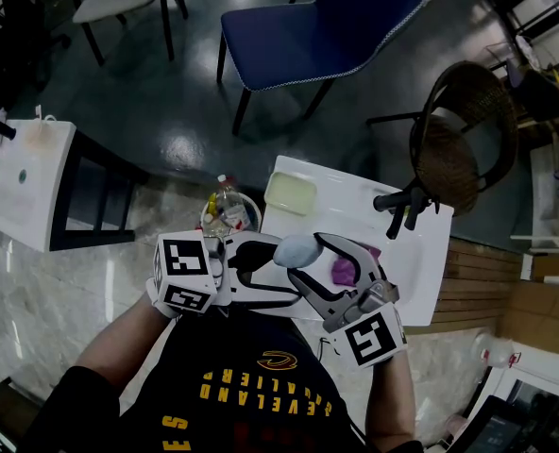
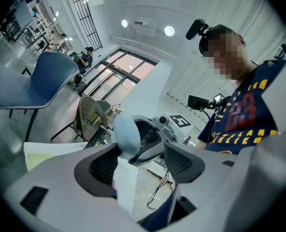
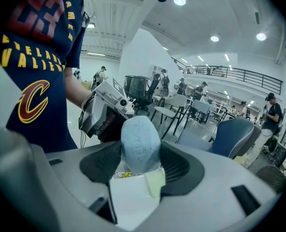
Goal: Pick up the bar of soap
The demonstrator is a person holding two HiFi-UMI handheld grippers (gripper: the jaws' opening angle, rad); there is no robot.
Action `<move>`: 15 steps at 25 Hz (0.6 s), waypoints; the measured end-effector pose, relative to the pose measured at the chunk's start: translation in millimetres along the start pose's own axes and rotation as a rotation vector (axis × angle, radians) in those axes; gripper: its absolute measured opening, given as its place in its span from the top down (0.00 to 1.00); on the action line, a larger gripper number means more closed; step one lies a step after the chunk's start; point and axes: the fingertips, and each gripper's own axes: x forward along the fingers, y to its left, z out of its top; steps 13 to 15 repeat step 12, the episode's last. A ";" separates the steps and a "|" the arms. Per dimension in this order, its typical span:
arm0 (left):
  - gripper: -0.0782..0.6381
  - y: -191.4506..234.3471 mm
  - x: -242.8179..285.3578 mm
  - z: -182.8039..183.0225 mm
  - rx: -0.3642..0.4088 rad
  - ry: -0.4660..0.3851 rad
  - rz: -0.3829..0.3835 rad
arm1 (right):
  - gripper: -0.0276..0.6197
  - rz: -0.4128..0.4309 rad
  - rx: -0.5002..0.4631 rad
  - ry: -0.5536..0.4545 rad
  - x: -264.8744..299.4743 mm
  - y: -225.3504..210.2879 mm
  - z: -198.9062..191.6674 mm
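1. The bar of soap [image 3: 140,141], pale blue & oval, is gripped by the R claw [image 3: 141,162]; its jaws are closed on the bar's lower part, w/ one dark ribbed pad [image 3: 100,164] pressed on each side, and the rounded top half is left sticking out past the tips
2. In the head view the soap is held in the air over the near-left part of the white worktop [image 1: 421,253]; no contact w/ the worktop is seen
3. The L claw [image 2: 142,162] is held w/ its jaws apart and nothing is clamped between them; it is pointed across the worktop's near-left corner, tips just beside the soap. Whether a tip touches the bar can't be told
4. A pale green dish [image 1: 290,192] is set at the worktop's far-left corner
5. A purple item [image 1: 342,272] lies near the worktop's near edge, partly covered by the R claw, so its kind can't be made out
6. A black handled tool [image 1: 400,206] lies at the worktop's far side, towards the right
7. A clear bottle [image 1: 225,201] w/ a yellow label is seen just left of the worktop
8. A blue chair [image 1: 317,22] stands well beyond the worktop's far edge, and a wicker chair [image 1: 464,135] near its far-right corner
9. A dark jersey [image 1: 251,385] w/ yellow lettering is seen at the worktop's near side
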 end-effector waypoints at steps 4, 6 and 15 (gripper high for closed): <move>0.48 -0.5 -0.6 0.8 -0.002 0.002 0.003 | 0.54 0.001 -0.003 0.003 -0.4 -0.1 1.3; 0.48 -0.8 -0.4 0.4 0.001 0.004 0.001 | 0.54 0.002 -0.003 0.007 -0.3 0.1 0.7; 0.48 -0.6 0.7 -0.4 0.004 0.007 -0.003 | 0.54 0.005 -0.006 0.010 -0.5 0.8 -1.0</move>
